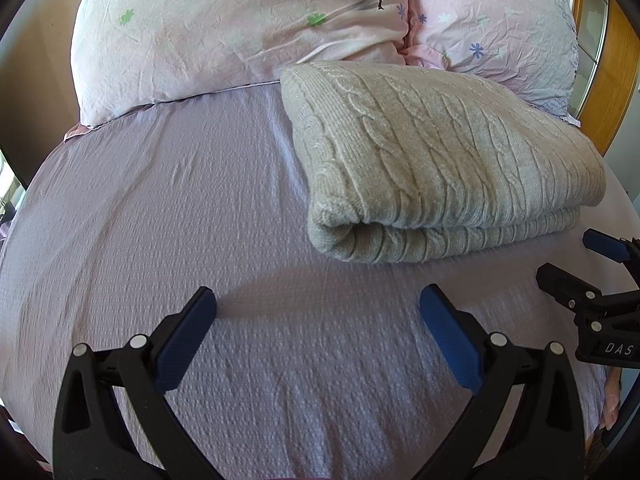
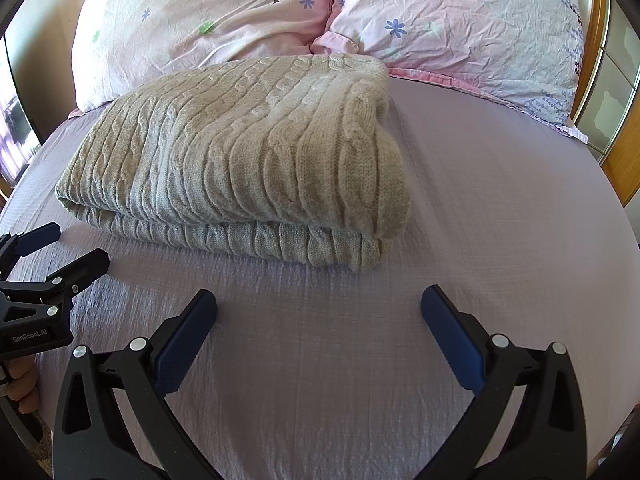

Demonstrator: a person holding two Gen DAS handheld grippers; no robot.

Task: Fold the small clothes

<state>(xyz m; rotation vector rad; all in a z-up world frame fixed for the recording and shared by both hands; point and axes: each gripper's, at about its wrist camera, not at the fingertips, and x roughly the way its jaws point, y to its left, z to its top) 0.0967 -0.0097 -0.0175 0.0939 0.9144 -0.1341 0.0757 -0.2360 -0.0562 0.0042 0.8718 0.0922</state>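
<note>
Your left gripper (image 1: 318, 308) hangs released over the lilac bedsheet (image 1: 160, 220), blue pads spread wide and nothing between them. Your right gripper (image 2: 319, 307) is just the same, jaws apart and empty above the sheet. The beige cable-knit sweater (image 2: 240, 160) lies folded on the bed ahead of both grippers, doubled over so a ribbed lower layer shows beneath the top one, its far edge right up against the two floral pillows (image 2: 208, 20) at the head. Each gripper sits near the sweater's front fold, touching none of it. A wooden frame (image 2: 624, 152) edges the bed's right side.
</note>
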